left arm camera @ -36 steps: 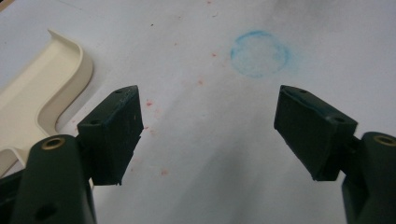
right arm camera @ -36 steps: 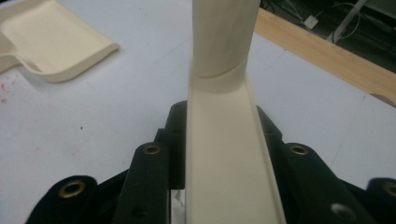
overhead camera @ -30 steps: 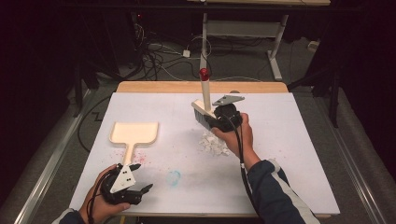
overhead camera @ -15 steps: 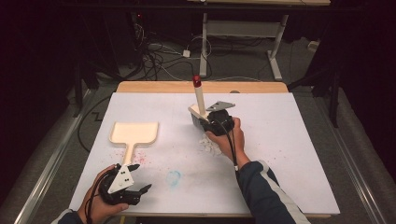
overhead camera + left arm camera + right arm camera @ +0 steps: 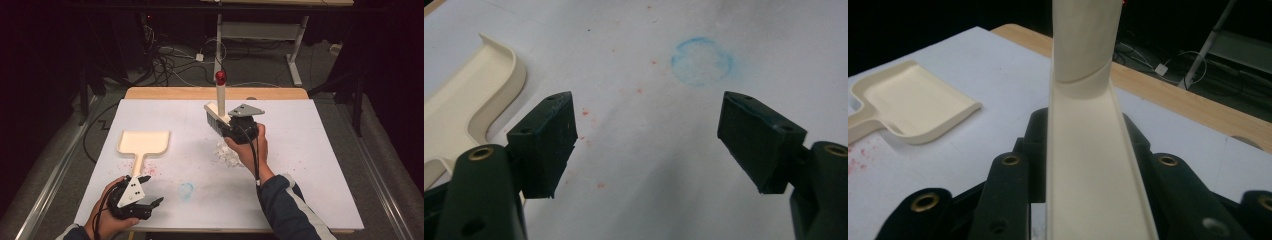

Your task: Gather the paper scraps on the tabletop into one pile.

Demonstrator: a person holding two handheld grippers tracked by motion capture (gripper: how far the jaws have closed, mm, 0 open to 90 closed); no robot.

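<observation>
— What do we have on the white table (image 5: 310, 165)?

— The largest piece is our cream dustpan (image 5: 144, 142), lying flat toward the left with its handle pointing at us. Next is the cream brush (image 5: 216, 112): a long pale body with dark bristles along its lower edge and a handle ending in a red cap. It stands tilted above the middle of the table, over a small heap of crumpled clear scraps (image 5: 226, 154).

— And our grippers?

— Our right gripper (image 5: 235, 129) is clamped on the brush body. From the right gripper view we see the pale back of the brush (image 5: 1083, 165) running up between the black jaws. Our left gripper (image 5: 150, 192) rests near the table's front edge, just below the dustpan handle, its jaws spread wide with nothing between them.

— What does the left gripper view add?

— A faint blue ring (image 5: 701, 61) and red specks on the sheet, plus the dustpan's curved rim (image 5: 499, 70), cut off at the frame edge.

— Anything unclear?

— From the right gripper view the bristles and red cap are out of frame, and we cannot tell whether the bristles touch the scraps.
</observation>
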